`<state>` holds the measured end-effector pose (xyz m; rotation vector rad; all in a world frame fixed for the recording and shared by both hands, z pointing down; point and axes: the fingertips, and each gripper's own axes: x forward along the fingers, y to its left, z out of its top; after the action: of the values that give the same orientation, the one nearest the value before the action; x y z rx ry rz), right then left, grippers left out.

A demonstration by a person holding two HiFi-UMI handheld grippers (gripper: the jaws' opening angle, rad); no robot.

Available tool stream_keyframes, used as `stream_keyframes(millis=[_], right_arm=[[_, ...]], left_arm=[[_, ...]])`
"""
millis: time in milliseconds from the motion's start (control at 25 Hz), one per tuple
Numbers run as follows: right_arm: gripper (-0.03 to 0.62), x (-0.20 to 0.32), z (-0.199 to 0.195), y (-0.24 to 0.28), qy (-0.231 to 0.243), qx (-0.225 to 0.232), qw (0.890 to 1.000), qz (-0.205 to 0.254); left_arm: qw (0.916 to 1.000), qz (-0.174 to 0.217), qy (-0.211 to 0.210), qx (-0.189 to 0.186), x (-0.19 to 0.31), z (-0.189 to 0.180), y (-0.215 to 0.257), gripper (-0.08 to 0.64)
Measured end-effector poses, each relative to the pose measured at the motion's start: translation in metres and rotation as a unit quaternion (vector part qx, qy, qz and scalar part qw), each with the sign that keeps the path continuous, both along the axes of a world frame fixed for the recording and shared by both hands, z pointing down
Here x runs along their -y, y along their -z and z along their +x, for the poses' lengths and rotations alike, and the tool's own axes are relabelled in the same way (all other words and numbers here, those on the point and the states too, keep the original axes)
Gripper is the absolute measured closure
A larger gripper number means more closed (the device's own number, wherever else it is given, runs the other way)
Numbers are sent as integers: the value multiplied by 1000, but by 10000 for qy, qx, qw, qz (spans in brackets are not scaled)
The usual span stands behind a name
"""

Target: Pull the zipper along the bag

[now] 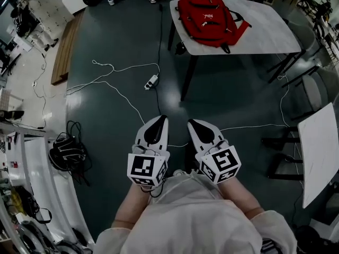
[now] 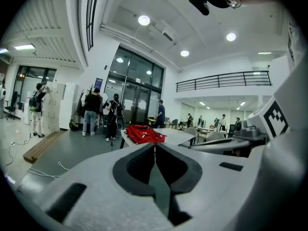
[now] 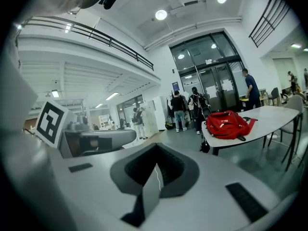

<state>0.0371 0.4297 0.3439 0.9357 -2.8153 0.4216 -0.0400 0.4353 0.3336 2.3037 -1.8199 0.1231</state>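
Note:
A red backpack lies on a white table at the far side of the room; I cannot make out its zipper from here. Both grippers are held close to the person's body, well short of the table. The left gripper is shut with nothing in it, and so is the right gripper. In the left gripper view the jaws of the left gripper meet in a thin seam, with the backpack small beyond them. The right gripper view shows the right gripper with its jaws together and the backpack off to the right.
White cables and a power strip trail over the dark floor between me and the table. A wooden board lies at the left and a bundle of black cable sits nearer. Chairs and another white table stand at the right. Several people stand by glass doors.

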Motion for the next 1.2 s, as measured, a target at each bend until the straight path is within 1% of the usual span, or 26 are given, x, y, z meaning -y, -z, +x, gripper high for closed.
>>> stream_keyframes(millis=[120, 240, 440, 560, 640, 760, 920, 1000, 1200], right_arm=[[565, 45, -3, -8, 82, -30, 9999, -103], [565, 99, 2, -14, 122, -110, 9997, -159], [566, 195, 18, -23, 110, -211, 9990, -375], [565, 245, 20, -24, 188, -189, 9986, -457], [565, 274, 22, -24, 222, -181, 9983, -508], [565, 311, 25, -25, 143, -199, 9980, -576], [565, 341, 24, -25, -54, -89, 9965, -828], [565, 356, 22, -29, -137, -84, 9959, -888], [565, 398, 18, -47, -571, -241, 9924, -1062]], left_arm=[[9999, -119, 74, -3, 41, -3, -8, 537], [9997, -192, 152, -50, 92, -4, -14, 537], [9983, -88, 565, 76, 185, -12, -12, 536], [9977, -114, 646, 168, 236, -10, -14, 537], [9980, -135, 595, 165, 264, -4, -14, 537], [9985, -206, 483, 155, 298, 2, -16, 537], [9984, -430, 376, -46, 329, 1, -27, 537], [9982, -519, 302, -85, 347, -1, -34, 537], [9974, -688, -124, -160, 404, -5, -50, 537]])
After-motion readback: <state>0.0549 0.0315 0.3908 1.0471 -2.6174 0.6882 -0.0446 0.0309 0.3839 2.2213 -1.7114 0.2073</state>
